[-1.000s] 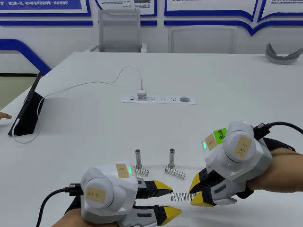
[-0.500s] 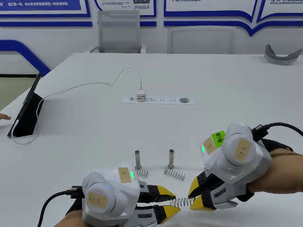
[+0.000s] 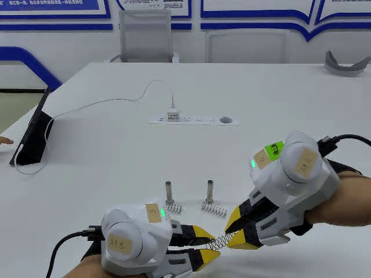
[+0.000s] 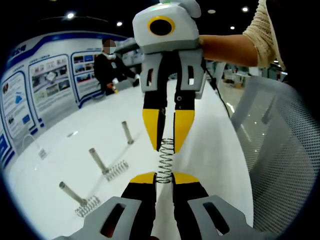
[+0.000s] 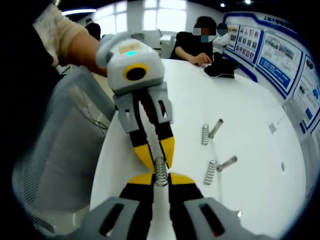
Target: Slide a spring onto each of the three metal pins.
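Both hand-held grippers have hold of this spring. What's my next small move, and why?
Probably open the left hand-held gripper and let go. The spring is pinched at both ends, by it and the right hand-held gripper, so neither end is free. The right one could then carry it to the bare pin nearby.

left gripper [image 3: 215,244]: white housing, black jaws, yellow tips, beige labels. right gripper [image 3: 231,234]: identical, plus one green label. spring [image 3: 222,240]: bright silver coil. pins [image 3: 210,190]: plain grey metal. table [image 3: 116,145]: plain white. wall boards [image 3: 255,7]: white with blue borders.
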The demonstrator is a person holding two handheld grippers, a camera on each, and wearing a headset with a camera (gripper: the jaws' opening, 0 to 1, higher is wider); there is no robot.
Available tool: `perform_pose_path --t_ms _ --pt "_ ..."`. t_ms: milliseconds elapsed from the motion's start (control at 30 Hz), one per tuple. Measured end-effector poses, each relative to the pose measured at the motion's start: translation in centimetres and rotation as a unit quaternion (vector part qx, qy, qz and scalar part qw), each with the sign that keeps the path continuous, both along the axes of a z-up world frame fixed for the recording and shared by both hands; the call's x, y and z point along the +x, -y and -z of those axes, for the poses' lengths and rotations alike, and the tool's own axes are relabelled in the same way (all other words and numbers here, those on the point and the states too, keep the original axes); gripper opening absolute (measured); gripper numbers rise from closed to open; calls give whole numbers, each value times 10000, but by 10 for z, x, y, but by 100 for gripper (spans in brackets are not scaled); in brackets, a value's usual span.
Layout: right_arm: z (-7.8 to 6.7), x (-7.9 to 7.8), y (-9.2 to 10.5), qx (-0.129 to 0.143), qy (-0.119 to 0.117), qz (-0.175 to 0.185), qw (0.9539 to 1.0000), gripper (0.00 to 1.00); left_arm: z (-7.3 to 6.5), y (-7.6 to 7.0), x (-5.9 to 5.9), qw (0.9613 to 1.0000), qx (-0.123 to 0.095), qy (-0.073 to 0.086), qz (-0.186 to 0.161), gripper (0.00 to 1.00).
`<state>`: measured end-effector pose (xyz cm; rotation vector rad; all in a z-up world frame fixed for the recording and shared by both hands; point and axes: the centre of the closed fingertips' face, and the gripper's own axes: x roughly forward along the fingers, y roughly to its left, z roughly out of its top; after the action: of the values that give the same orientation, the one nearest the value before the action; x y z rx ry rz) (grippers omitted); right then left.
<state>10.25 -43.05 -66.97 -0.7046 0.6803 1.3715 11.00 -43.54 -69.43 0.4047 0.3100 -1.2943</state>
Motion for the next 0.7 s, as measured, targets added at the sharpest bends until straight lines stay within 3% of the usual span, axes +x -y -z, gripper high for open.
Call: perform_pose_path --t_ms 333,700 --pt "-10 -1 -12 263 20 13 9997 12 -1 3 -2 10000 -6 27 49 11" --pt "-8 -1 -14 160 -28 54 9999 15 -2 3 -2 10000 -75 -29 32 11"
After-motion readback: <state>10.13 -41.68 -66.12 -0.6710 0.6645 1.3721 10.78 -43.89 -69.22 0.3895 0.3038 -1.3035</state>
